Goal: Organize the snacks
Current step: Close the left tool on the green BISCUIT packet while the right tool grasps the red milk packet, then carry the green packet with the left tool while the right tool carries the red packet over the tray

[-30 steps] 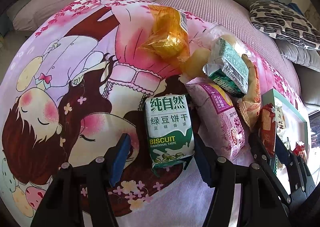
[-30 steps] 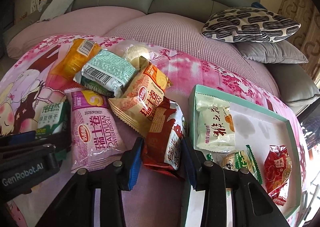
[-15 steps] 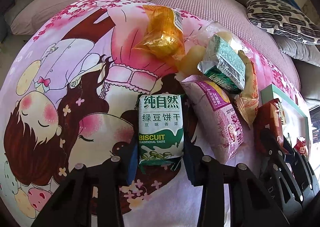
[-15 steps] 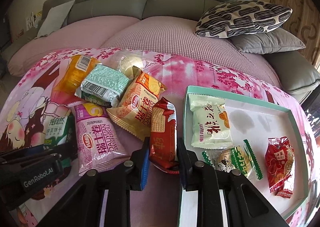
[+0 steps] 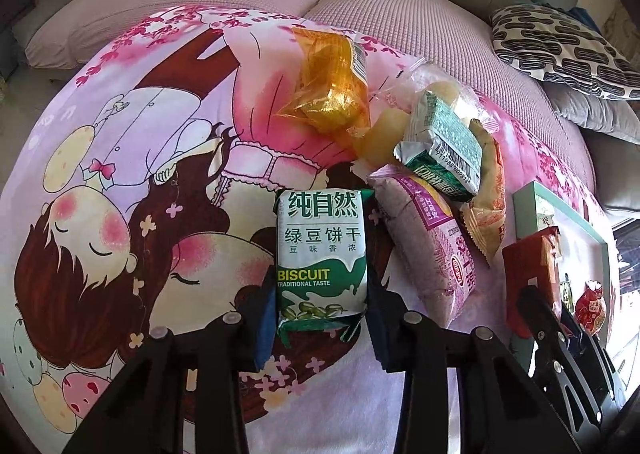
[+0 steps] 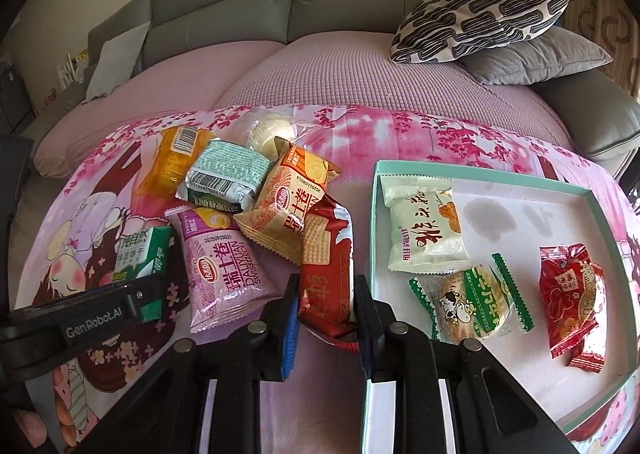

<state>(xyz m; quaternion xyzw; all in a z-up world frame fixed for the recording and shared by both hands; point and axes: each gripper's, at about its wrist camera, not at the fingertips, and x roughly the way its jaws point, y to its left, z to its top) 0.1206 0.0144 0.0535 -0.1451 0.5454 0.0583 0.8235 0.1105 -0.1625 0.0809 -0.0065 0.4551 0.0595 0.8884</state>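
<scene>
Two grips | left gripper (image 5: 321, 328) fingers clamp "BISCUIT" pack (image 5: 321, 258) | right gripper (image 6: 326, 328) fingers clamp red packet (image 6: 326, 274)

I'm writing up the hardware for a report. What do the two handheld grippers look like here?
Both grippers, left and right, share one build: matte black angular fingers with round silver fasteners and blue pads on the inner faces. The left one's side carries white "GenRobot.AI" lettering. No cables or sleeves show.

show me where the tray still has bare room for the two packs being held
The tray is bare along its far side, behind the white pack and red candy pack, and in the gap between them. Its near edge, around the green cookie pack, is crowded. The snack pile left of it leaves no room.
</scene>
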